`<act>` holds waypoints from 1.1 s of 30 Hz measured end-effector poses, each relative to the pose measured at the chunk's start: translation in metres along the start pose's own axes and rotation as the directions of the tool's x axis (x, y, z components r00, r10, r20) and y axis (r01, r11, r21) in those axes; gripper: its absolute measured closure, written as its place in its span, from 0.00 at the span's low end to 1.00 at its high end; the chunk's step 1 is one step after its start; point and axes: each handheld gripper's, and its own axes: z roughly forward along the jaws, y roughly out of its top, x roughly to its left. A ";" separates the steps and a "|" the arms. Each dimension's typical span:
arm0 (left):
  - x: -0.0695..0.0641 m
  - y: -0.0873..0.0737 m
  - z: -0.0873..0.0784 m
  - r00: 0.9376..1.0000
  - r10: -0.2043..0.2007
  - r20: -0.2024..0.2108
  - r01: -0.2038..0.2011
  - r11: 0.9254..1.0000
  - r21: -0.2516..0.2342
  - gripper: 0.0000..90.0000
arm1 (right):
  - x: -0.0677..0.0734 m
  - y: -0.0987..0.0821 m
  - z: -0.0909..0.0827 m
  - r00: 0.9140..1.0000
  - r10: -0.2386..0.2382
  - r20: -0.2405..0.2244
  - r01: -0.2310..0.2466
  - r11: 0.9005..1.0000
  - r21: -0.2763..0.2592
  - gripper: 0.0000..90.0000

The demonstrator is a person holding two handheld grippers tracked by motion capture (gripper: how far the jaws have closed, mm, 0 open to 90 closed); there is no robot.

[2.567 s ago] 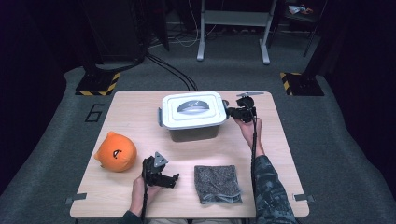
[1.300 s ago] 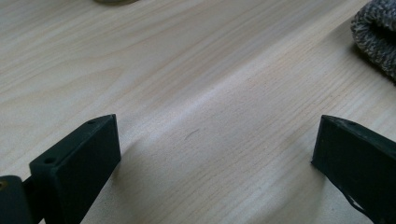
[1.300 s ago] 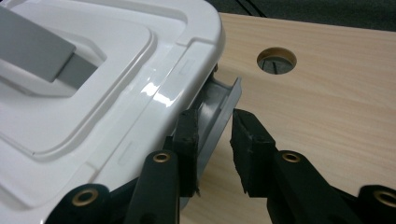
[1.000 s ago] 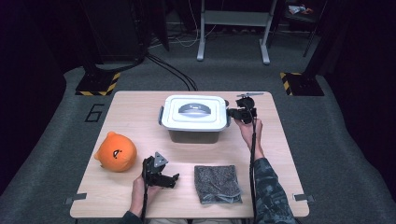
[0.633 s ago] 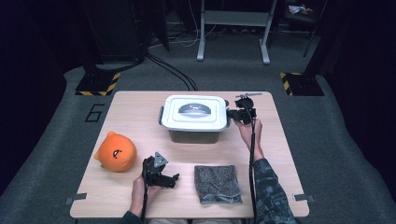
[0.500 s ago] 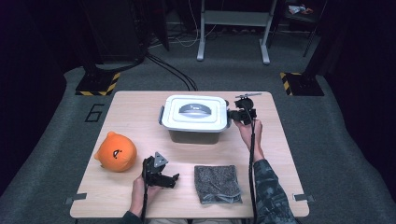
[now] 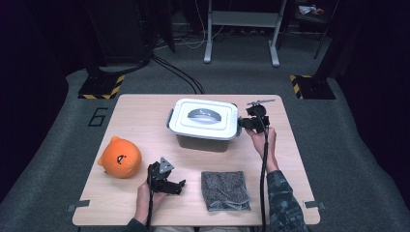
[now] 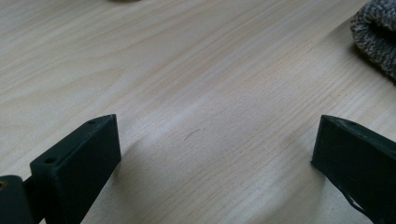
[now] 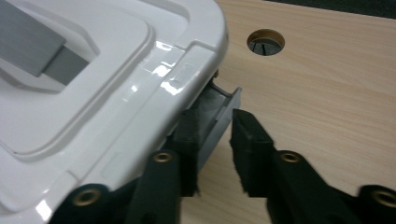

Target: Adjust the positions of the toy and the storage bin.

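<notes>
Since a second ago right gripper (image 9: 215, 140) jaws open slightly, grey latch (image 9: 219, 109) between them, box (image 7: 205, 121) at nine o'clock.

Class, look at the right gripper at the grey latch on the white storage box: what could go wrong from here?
1. The right gripper has just been opening around the grey latch; one pad may still catch it and flip it back.
2. The lid overhangs the inner pad, so lifting could jolt the storage box.

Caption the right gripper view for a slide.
Right claw straddling the grey side latch of the white lidded bin, its jaws just easing open.
</notes>
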 end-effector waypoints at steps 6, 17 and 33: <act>0.000 0.000 0.000 1.000 -0.003 0.002 0.003 1.000 0.001 0.01 | -0.012 -0.003 -0.016 0.999 -0.028 -0.034 0.027 0.999 -0.029 0.46; 0.000 0.000 0.000 1.000 -0.004 0.005 0.004 1.000 0.000 0.01 | 0.018 0.016 -0.027 0.971 -0.196 -0.139 0.187 0.980 -0.075 0.38; 0.000 0.000 0.000 1.000 0.004 0.004 -0.004 1.000 0.001 0.01 | 0.065 0.043 0.013 0.896 -0.399 -0.196 0.400 0.916 -0.035 0.64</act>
